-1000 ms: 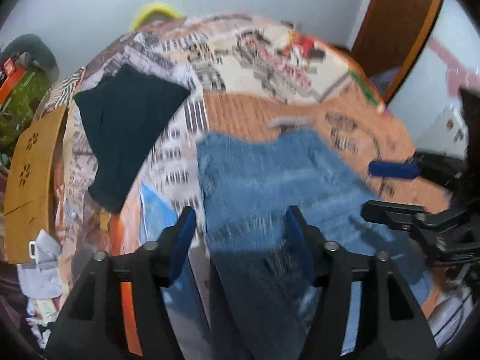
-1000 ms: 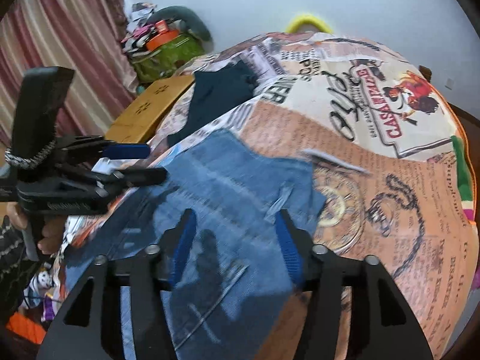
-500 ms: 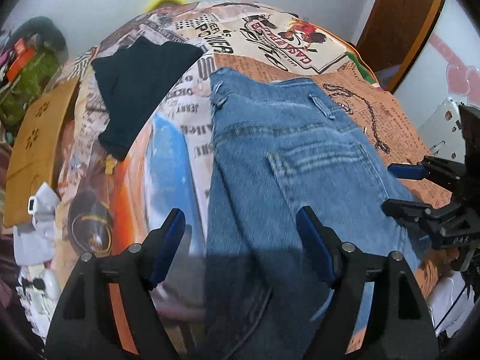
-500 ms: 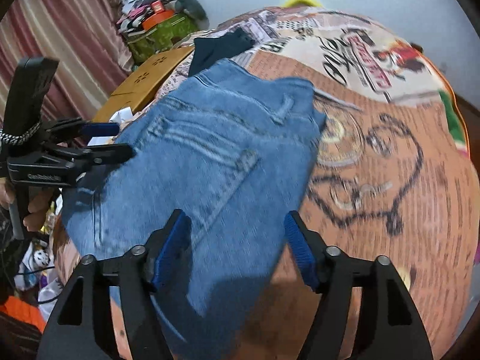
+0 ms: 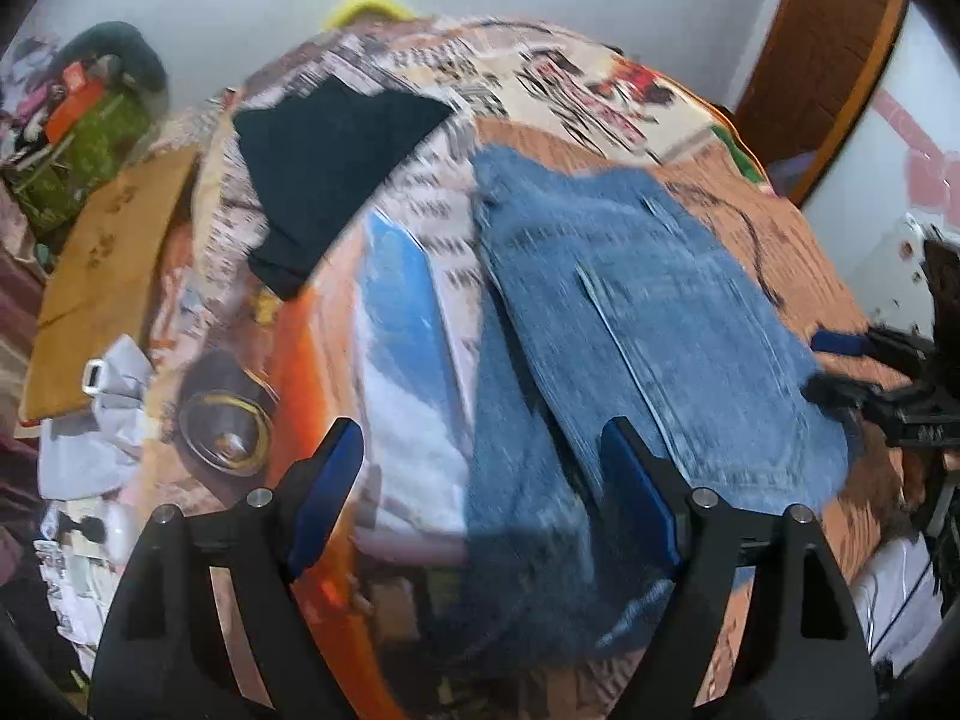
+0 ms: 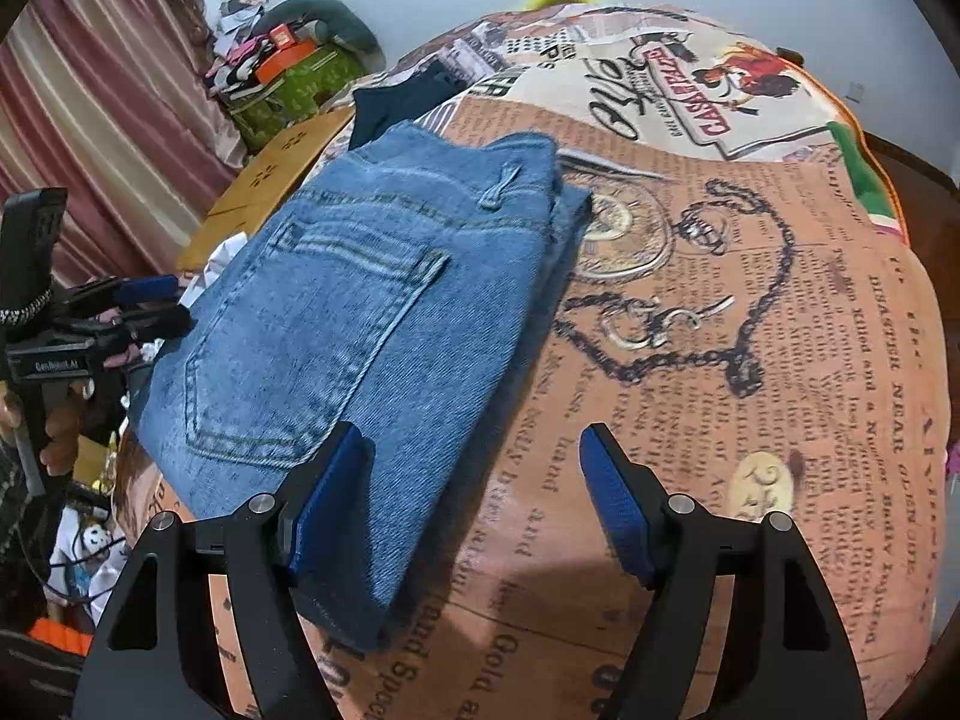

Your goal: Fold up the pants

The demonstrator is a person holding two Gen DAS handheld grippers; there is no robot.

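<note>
The blue jeans (image 6: 372, 312) lie folded on the printed bedspread (image 6: 750, 330), back pocket up; they also show in the left wrist view (image 5: 648, 324), blurred. My right gripper (image 6: 474, 504) is open and empty over the jeans' near right edge. My left gripper (image 5: 483, 492) is open and empty above the jeans' near left edge. Each gripper shows in the other's view, the left gripper (image 6: 150, 306) at the jeans' left side, the right gripper (image 5: 840, 366) at their right side; both look open.
A folded dark garment (image 5: 330, 162) lies on the bed beyond the jeans. A wooden board (image 5: 108, 276) and white clutter (image 5: 102, 420) sit off the bed's left edge. A green box (image 6: 294, 84) and a curtain (image 6: 102, 120) stand at the far left. A wooden door (image 5: 822, 60) stands at right.
The jeans went from spread out to folded over with the pocket on top. Both grippers have drawn back toward the near edge, open throughout. The left wrist view has turned left.
</note>
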